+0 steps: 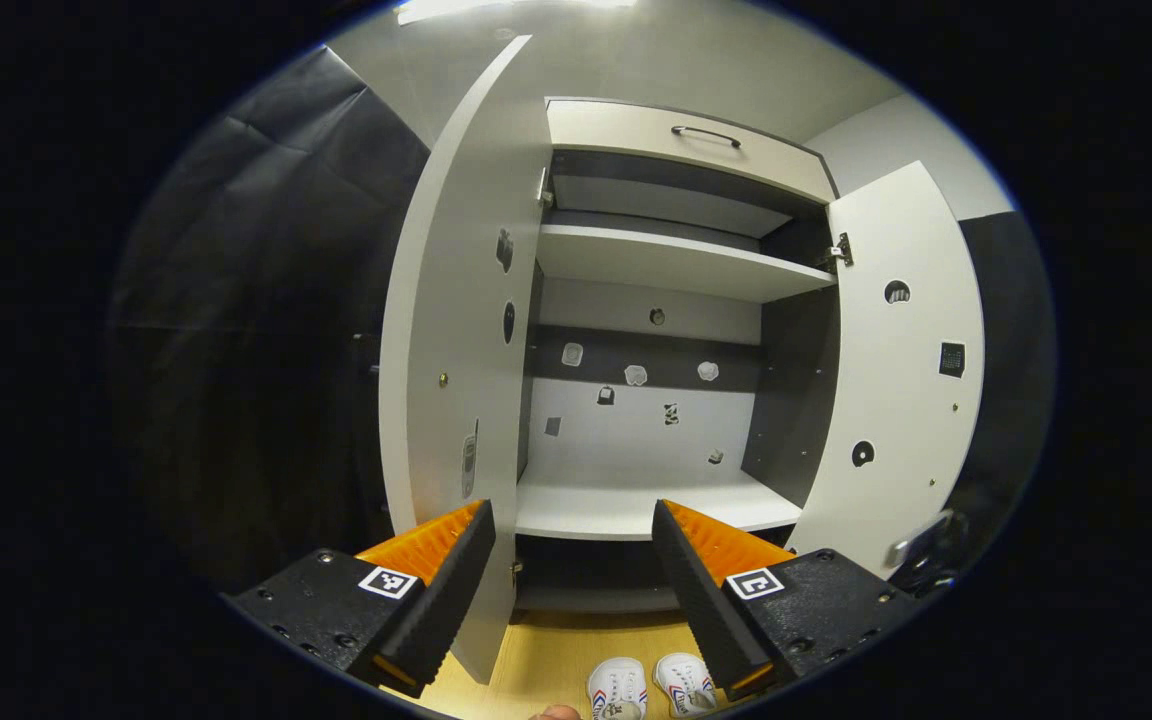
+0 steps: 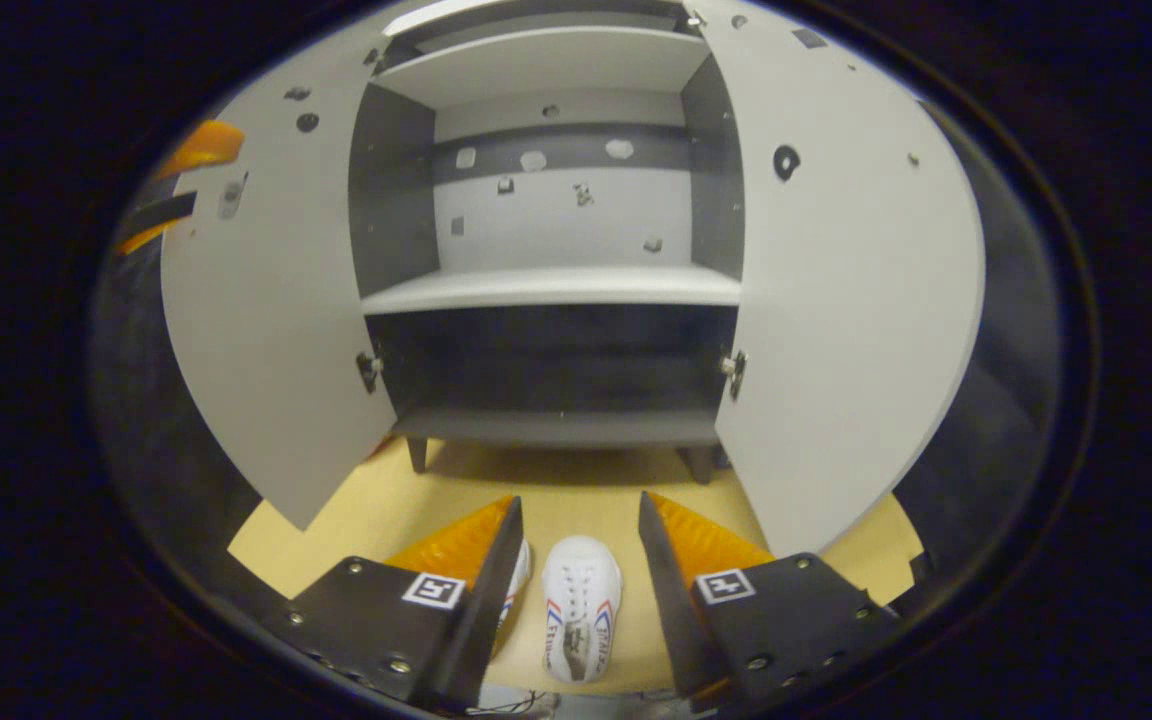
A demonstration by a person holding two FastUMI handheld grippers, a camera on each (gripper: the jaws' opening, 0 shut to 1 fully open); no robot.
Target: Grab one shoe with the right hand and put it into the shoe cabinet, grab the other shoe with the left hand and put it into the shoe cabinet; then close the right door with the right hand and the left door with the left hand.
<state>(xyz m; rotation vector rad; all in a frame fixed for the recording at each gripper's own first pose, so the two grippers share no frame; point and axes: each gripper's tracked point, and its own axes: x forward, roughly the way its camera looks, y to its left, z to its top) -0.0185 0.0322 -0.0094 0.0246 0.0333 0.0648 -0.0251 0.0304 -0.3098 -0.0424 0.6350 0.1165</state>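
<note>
A pair of white shoes with red and blue side stripes sits on the pale wooden floor [image 2: 416,510] in front of the open shoe cabinet [image 1: 671,265]. In the right gripper view, one shoe [image 2: 581,605] lies lengthwise between the spread fingers of the right tongs [image 2: 579,535], its long axis running near to far with the toe aimed at the cabinet; the other shoe [image 2: 518,575] lies just to its left, mostly hidden behind the left finger. The right tongs are released, touching neither shoe as far as can be told. In the left gripper view, both shoes show side by side at the near edge of the floor, the left one [image 1: 618,688] and the right one [image 1: 686,682] parallel, below the left tongs [image 1: 571,535], which are raised toward the middle shelf [image 1: 636,510] and released, grasping nothing.

Both cabinet doors stand wide open: the left door [image 1: 456,330] swings out on the left and the right door [image 1: 901,380] on the right, leaving a broad gap between their edges in front of the shelves. The upper shelf [image 1: 676,262] and the middle shelf are bare, the dark lowest compartment [image 2: 551,365] sits just above the floor on short legs, and a drawer with a dark handle [image 1: 706,133] tops the cabinet. Small stickers dot the back panel and door insides. Black cloth [image 1: 256,330] hangs on the left of the booth, a grey wall behind.
</note>
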